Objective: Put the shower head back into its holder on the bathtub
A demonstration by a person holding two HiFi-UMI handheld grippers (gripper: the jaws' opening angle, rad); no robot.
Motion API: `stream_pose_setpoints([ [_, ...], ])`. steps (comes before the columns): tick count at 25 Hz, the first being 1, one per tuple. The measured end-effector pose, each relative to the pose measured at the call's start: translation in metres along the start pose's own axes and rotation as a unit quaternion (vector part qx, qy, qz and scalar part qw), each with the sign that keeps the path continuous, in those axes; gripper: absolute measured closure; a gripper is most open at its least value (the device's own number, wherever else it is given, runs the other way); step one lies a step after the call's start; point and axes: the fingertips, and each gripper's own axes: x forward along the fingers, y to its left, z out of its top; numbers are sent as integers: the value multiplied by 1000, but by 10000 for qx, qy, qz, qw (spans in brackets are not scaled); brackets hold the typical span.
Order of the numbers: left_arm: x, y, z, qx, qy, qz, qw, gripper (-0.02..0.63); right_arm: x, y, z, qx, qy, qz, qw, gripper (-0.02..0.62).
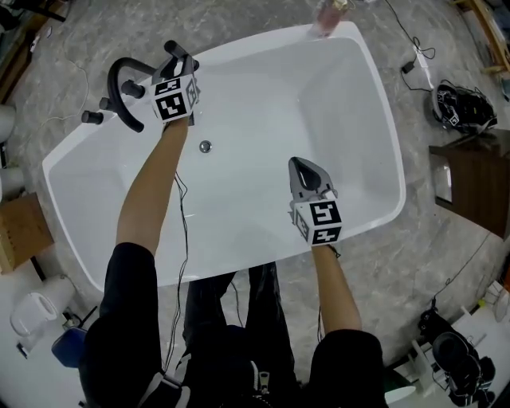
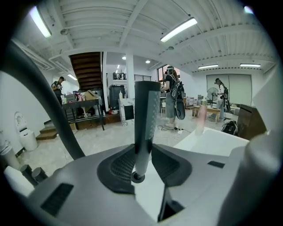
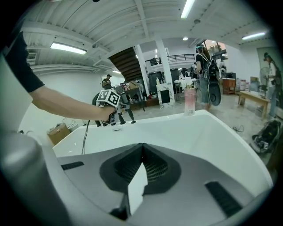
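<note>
Black arched faucet (image 1: 118, 70): mounted at the left corner of the glossy white bathtub (image 1: 76, 179). Left gripper (image 1: 178, 57): jaws clamped on the slim, smooth shower head (image 2: 146, 114), held upright just beside the faucet. Round metal drain (image 1: 205, 147): nearby. Right gripper (image 1: 301, 166): jaws fully together, empty, over the basin. Pink bottle (image 1: 327, 17): far rim.

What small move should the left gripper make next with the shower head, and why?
Probably lower the left gripper slightly toward the black fittings on the bathtub rim. It is shut on the slim shower head, held upright beside the arched faucet, and the holder cannot be made out.
</note>
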Motion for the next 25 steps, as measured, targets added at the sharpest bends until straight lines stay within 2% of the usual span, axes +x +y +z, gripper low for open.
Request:
stream_pose_setpoints([
  [4, 16, 4, -17, 109, 141, -54, 9998, 474, -2, -1, -14, 106, 85, -53, 9999, 591],
  [8, 26, 8, -16, 238, 52, -63, 9997, 474, 0, -4, -25, 171, 144, -80, 9997, 591],
  [13, 25, 18, -24, 32, 231, 147, 9996, 474, -1, 2, -37, 251, 224, -83, 9994, 591],
  [17, 27, 18, -45, -127, 440, 30, 9989, 474, 1, 8, -33, 207, 233, -51, 9995, 591],
  [25, 32, 16, -42, -78, 479, -62, 9988, 472, 0, 2, -34, 315, 171, -135, 9993, 591],
])
